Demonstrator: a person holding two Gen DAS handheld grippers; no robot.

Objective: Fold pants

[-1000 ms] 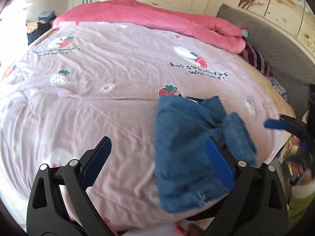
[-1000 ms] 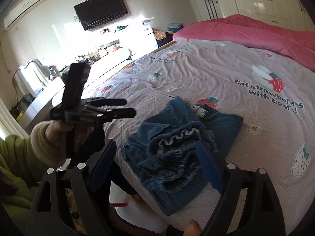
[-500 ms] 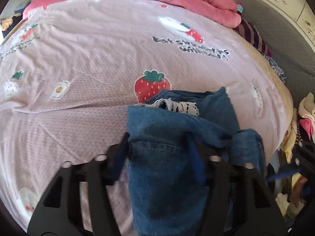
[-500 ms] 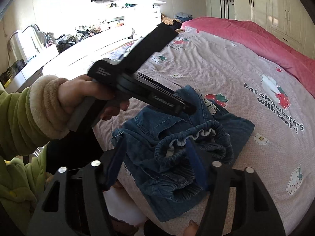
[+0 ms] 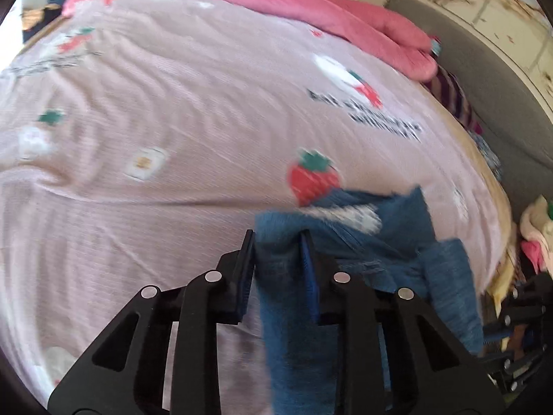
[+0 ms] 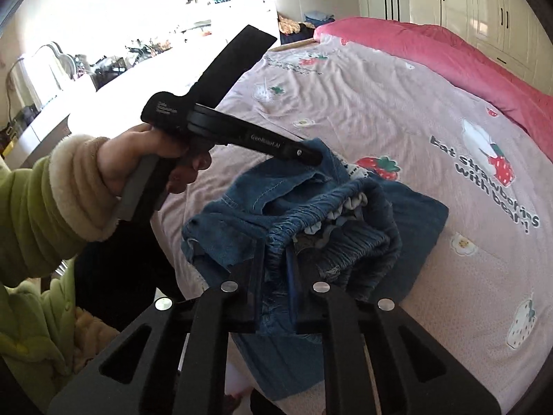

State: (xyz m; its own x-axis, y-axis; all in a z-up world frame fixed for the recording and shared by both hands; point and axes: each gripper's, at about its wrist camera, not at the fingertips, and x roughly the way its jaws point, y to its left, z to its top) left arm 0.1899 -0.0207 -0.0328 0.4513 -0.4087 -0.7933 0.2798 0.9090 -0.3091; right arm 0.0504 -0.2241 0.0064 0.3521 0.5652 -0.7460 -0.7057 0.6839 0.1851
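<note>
Left claw (image 5: 278, 242) is closing on a fold of the blue pants (image 5: 345, 242) (crumpled, near bed edge (image 5: 172, 103)); right claw (image 6: 274, 252) pinches their waistband.

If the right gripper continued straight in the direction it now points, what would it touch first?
Judging by its wrist view, the right gripper, already shut on the waistband of the blue pants, would push deeper into that bunched denim first, then probably the pink bedsheet under it.

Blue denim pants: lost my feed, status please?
Left gripper closing on blue denim pants. Right gripper shut on their elastic waistband. Pants bunched at pink bedsheet edge; nothing blocking.
</note>
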